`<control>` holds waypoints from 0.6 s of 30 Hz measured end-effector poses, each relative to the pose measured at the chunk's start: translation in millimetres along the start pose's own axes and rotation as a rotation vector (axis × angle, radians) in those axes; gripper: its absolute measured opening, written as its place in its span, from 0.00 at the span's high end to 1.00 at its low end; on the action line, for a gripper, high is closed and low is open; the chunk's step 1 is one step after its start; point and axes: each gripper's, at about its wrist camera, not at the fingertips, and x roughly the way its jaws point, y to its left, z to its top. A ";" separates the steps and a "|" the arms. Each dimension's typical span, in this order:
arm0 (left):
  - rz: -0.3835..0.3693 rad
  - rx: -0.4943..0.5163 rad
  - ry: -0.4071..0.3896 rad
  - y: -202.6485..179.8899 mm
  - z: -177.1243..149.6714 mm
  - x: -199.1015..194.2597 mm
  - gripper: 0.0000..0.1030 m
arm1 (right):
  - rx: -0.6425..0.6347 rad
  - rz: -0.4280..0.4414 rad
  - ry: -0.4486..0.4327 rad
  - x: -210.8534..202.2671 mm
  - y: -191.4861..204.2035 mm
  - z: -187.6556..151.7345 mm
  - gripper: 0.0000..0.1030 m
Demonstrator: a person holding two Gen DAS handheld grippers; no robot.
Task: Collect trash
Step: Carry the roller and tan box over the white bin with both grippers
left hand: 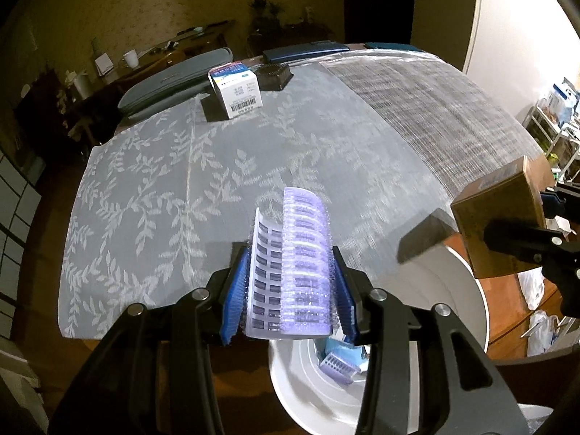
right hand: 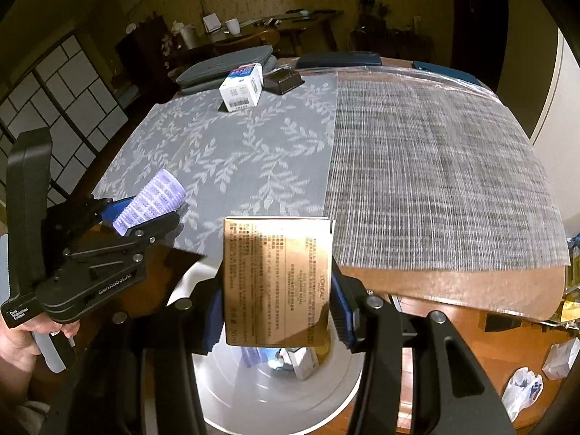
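Note:
My left gripper point(left hand: 290, 257) is shut on a curved purple blister pack point(left hand: 304, 253), held over the near table edge above a white bin point(left hand: 290, 395). My right gripper point(right hand: 277, 282) is shut on a gold-brown carton point(right hand: 277, 275) with printed text, also above the bin point(right hand: 253, 402). Blue and purple scraps point(left hand: 337, 362) lie inside the bin. The right wrist view shows the left gripper point(right hand: 145, 214) and its pack point(right hand: 156, 195) at left. The left wrist view shows the carton point(left hand: 496, 217) at right. A white barcode box point(left hand: 237, 90) and a dark plastic tray point(left hand: 273, 74) sit at the table's far side.
A grey leaf-pattern mat point(left hand: 163, 188) and a woven mat point(right hand: 435, 166) cover the wooden table point(right hand: 453, 290). Grey cushions point(right hand: 224, 65) lie beyond the far edge. Plastic bags point(right hand: 525, 388) lie on the floor at right. A person's hand point(right hand: 21, 340) grips the left tool.

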 end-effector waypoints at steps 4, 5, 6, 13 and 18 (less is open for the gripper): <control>0.000 0.028 0.007 -8.1 -9.3 -4.5 0.57 | -0.009 -0.003 0.016 -1.8 3.1 -10.2 0.54; -0.003 0.035 0.011 -10.3 -12.3 -5.5 0.57 | -0.011 -0.004 0.019 -2.2 4.0 -12.2 0.54; -0.007 0.041 0.016 -12.1 -15.1 -6.1 0.57 | -0.013 -0.004 0.022 -2.3 5.2 -14.6 0.53; -0.022 0.064 0.048 -21.8 -31.1 -7.1 0.57 | -0.019 -0.002 0.044 -4.2 8.8 -26.8 0.54; -0.021 0.075 0.060 -25.2 -37.1 -7.7 0.57 | -0.028 0.001 0.059 -4.9 12.1 -34.5 0.54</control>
